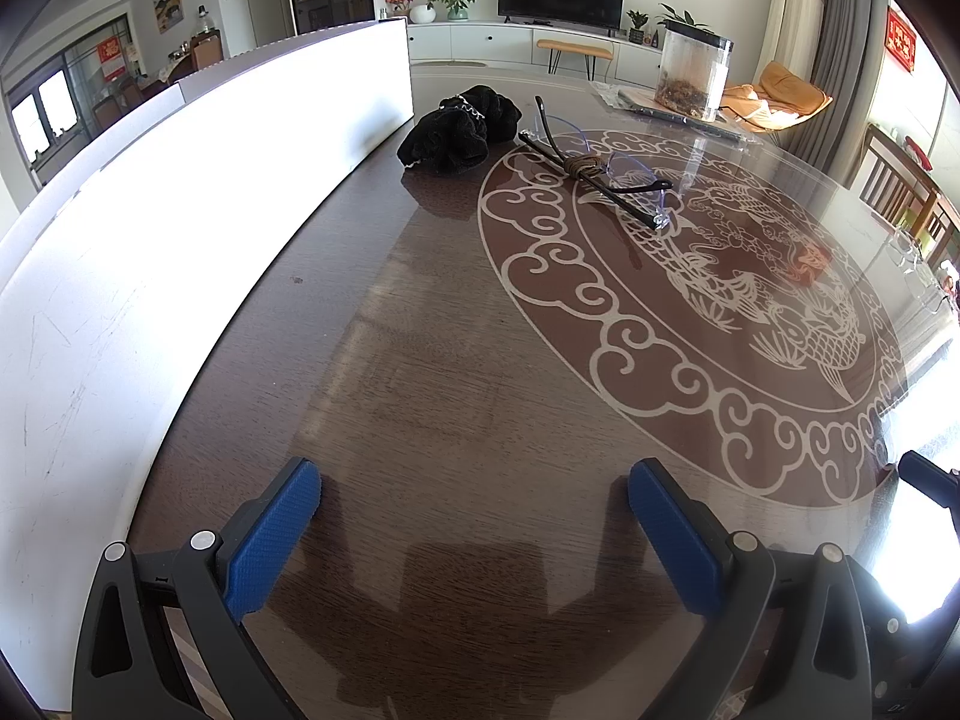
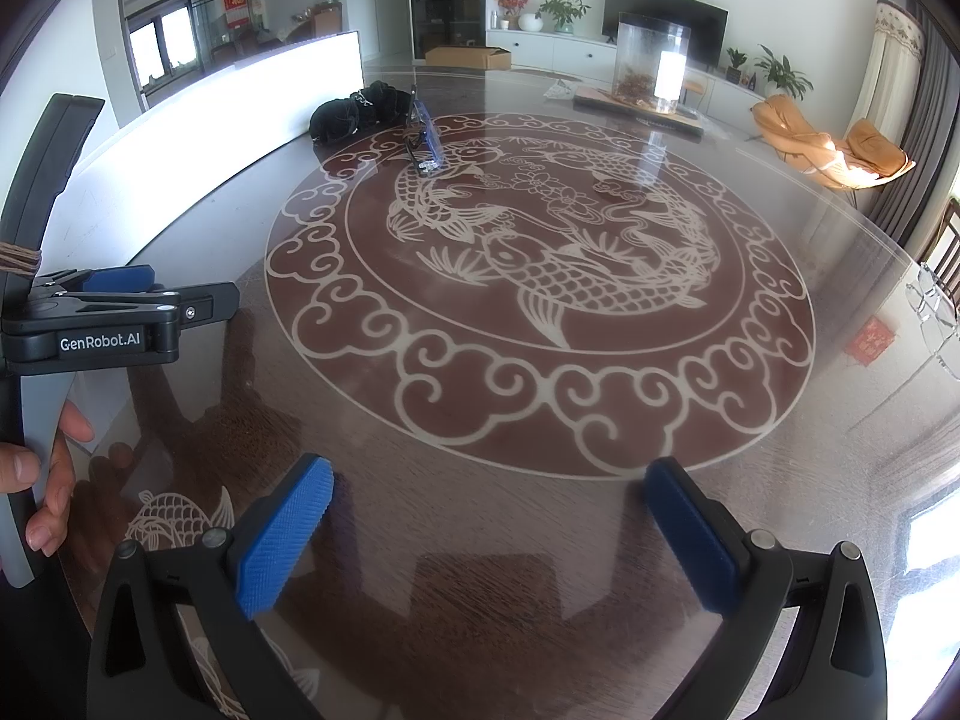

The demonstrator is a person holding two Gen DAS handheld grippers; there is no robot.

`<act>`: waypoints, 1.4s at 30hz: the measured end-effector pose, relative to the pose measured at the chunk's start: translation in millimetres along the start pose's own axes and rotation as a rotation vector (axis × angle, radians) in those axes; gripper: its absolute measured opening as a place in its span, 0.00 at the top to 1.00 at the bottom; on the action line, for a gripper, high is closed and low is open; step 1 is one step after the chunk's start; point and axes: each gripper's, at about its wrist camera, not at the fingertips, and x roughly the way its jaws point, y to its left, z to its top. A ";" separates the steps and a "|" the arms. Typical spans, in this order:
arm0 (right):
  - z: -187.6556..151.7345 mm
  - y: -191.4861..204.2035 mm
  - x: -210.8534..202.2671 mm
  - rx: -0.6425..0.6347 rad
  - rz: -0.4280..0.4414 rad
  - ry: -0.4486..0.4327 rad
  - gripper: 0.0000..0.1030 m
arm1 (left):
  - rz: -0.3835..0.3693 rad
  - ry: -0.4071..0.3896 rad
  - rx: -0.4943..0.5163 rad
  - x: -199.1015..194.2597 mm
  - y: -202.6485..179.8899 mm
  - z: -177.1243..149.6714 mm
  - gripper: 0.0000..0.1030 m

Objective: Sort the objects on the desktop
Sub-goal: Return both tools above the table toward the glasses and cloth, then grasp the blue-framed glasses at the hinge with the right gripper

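Table: dark wood grain under glossy glass, a pale carp-and-cloud medallion lying at the centre.
Board: white scratched panel standing along the left edge.
Glasses: clear-lensed, black-armed, brown cord wound round them, lying on the medallion's far rim.
Cloth: black, crumpled, sitting just beside the glasses.
Jar: clear cylinder standing far back.
Left gripper: jaws gaping apart, ribbed blue pads holding nothing.
Right gripper: jaws likewise spreading wide, empty.

Black cloth, blue-padded grippers, brown table with cream fish-and-cloud pattern.
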 end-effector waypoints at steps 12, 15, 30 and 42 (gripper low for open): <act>45.6 -12.8 33.1 -0.033 0.027 0.034 0.00 | 0.007 0.003 -0.014 0.1 5.9 0.7 0.00; 80.3 -17.3 58.9 -0.044 0.035 0.029 0.00 | 0.007 0.002 -0.014 0.4 6.1 0.7 0.00; 204.2 43.0 135.6 -0.163 0.110 -0.039 0.72 | 0.001 0.007 -0.005 1.2 6.5 1.4 0.00; 88.9 -14.2 53.6 -0.104 0.095 -0.035 0.71 | 0.004 -0.067 0.202 29.9 -15.7 133.0 0.00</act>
